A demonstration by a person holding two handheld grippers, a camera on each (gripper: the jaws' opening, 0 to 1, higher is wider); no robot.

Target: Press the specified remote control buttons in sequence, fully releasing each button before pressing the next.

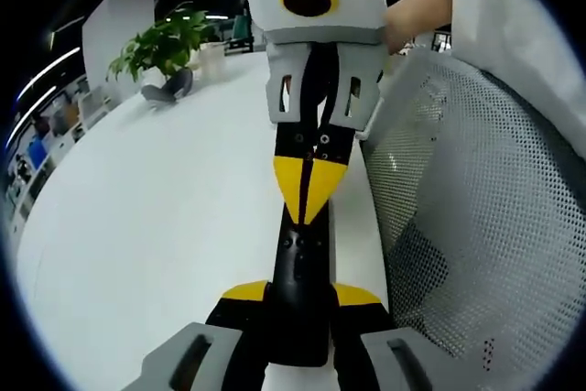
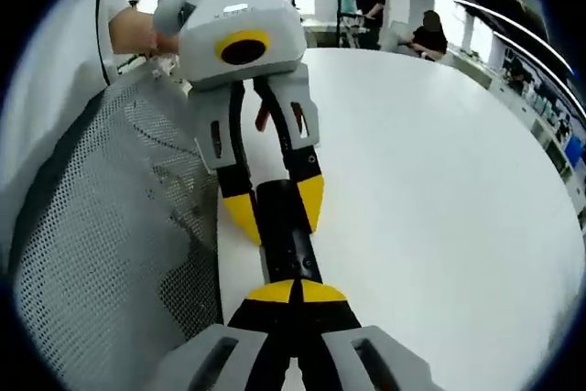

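Left gripper is clamped on the near end of the black remote control, yellow-tipped jaws on either side of its body; in the right gripper view I see it from the front, holding the far end of the remote control the same way. Right gripper has its jaws pressed together, tips meeting on top of the remote; in the left gripper view its closed yellow tips come to a point on the remote's upper face. I cannot tell which button is under them.

Surface is a white table, bare around the remote, which lies along its edge. A grey mesh chair back sits just beside that edge. At the far end I note a potted plant and a pale cup. Room behind is an open office with ceiling lights; people sit at the far side.

A hand grips the right gripper's housing, white sleeve above it.
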